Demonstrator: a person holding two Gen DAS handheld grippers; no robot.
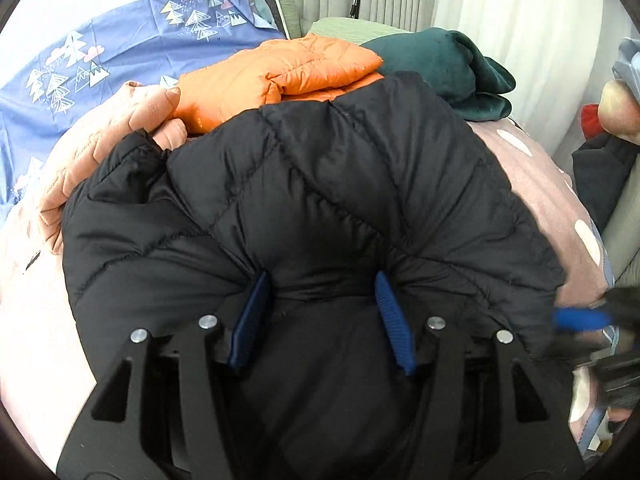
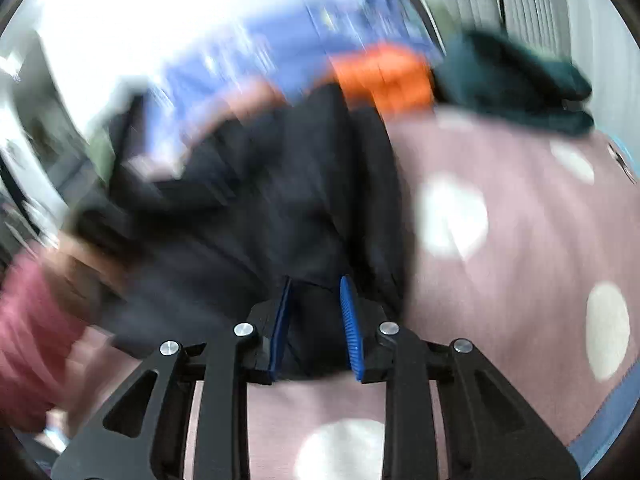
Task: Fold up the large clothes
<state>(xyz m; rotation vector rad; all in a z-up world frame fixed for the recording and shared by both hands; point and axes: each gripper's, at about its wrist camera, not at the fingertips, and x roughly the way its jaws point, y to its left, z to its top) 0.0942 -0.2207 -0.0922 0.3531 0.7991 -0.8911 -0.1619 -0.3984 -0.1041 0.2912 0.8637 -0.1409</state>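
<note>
A black quilted puffer jacket [image 1: 320, 184] lies bunched on the pink polka-dot bed cover [image 1: 532, 184]. My left gripper [image 1: 320, 284] is shut on a thick fold of the jacket, its blue pads [image 1: 390, 316] pressed into the fabric. In the blurred right wrist view, my right gripper [image 2: 316, 288] is shut on another edge of the black jacket [image 2: 256, 200], above the pink cover [image 2: 520, 240]. The right gripper also shows at the right edge of the left wrist view [image 1: 584, 320].
An orange puffer jacket [image 1: 280, 76], a peach quilted garment [image 1: 108, 148] and a dark green fleece [image 1: 452, 68] lie behind the black jacket. A blue patterned sheet [image 1: 100, 60] is at back left. White curtains [image 1: 520, 20] hang behind.
</note>
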